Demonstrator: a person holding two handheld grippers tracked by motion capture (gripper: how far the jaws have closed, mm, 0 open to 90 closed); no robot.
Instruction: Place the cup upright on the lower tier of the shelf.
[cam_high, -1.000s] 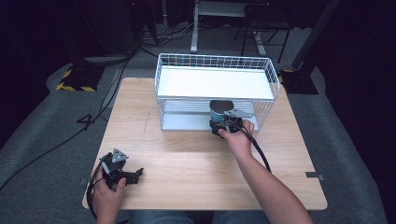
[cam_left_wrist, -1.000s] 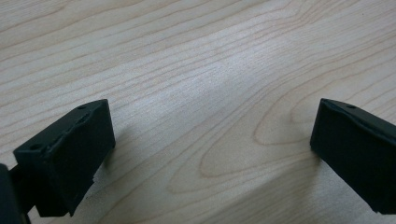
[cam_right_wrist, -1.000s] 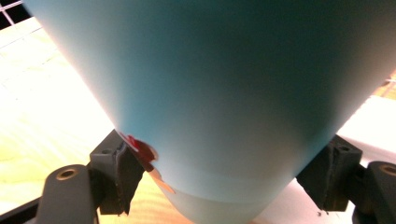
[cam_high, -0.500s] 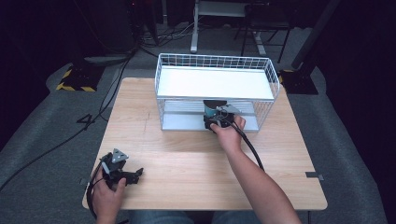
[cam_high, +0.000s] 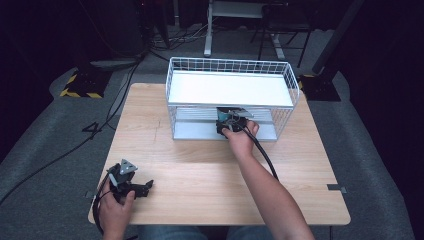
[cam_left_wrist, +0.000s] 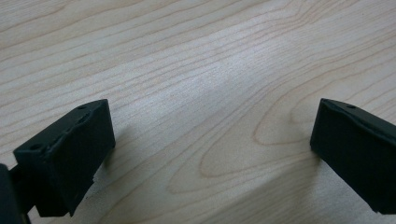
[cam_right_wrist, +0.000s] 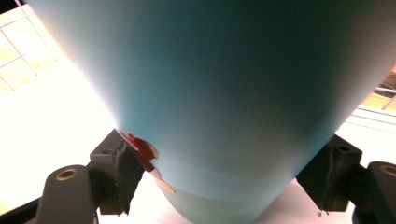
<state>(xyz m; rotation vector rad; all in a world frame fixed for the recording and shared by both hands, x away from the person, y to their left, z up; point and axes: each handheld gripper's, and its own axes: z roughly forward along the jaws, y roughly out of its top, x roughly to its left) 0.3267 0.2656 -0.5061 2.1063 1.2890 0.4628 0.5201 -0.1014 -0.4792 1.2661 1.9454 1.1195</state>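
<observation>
Inside the lower tier of the white wire-mesh rack (cam_high: 190, 117), the right gripper (cam_high: 230, 123) clamps a pale-blue tapered cup (cam_right_wrist: 224, 93), upright; the left gripper (cam_high: 131, 186), jaws apart, rests well away on the wooden table (cam_high: 200, 170)

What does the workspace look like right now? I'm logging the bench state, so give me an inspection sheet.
Surface: wooden table, bare apart from the rack.
Job's things: light blue cup between the right gripper's jaws, at the lower shelf of the white wire rack.
Clutter: nothing seen.
Grippers: right gripper shut on the cup; left gripper open, resting low over the table near its front left corner.
Cables: black cable trails from the right gripper along the forearm; more cables on the floor.
Surroundings: dark room, grey floor, yellow-black striped block at left.
</observation>
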